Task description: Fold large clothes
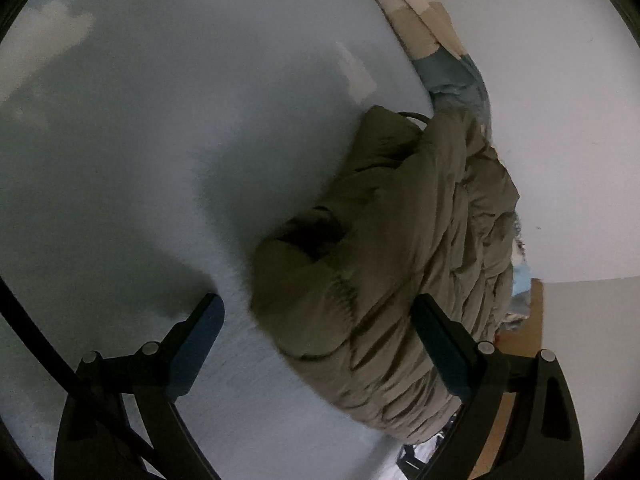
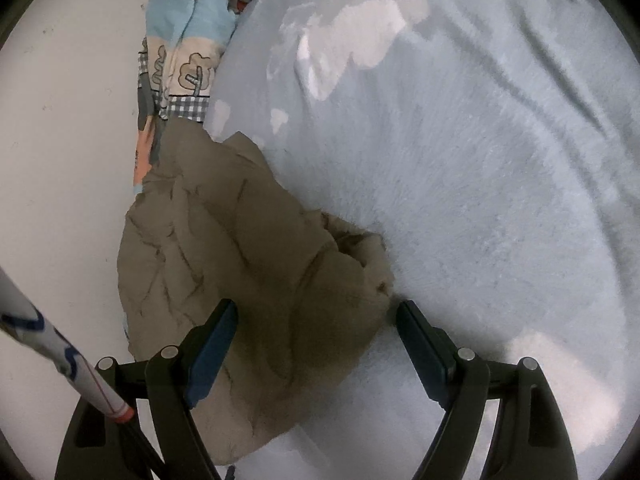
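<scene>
One khaki quilted jacket (image 2: 240, 256) lies at the edge of one pale blue fleecy bed (image 2: 480, 184), beside one patterned patchwork quilt (image 2: 184, 56). Two grippers appear.

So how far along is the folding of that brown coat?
Barely started. The tan puffer jacket lies bunched on the pale fleece blanket. Both the left gripper and right gripper are open over it, gripping nothing. Spreading and all the folding remain.
</scene>
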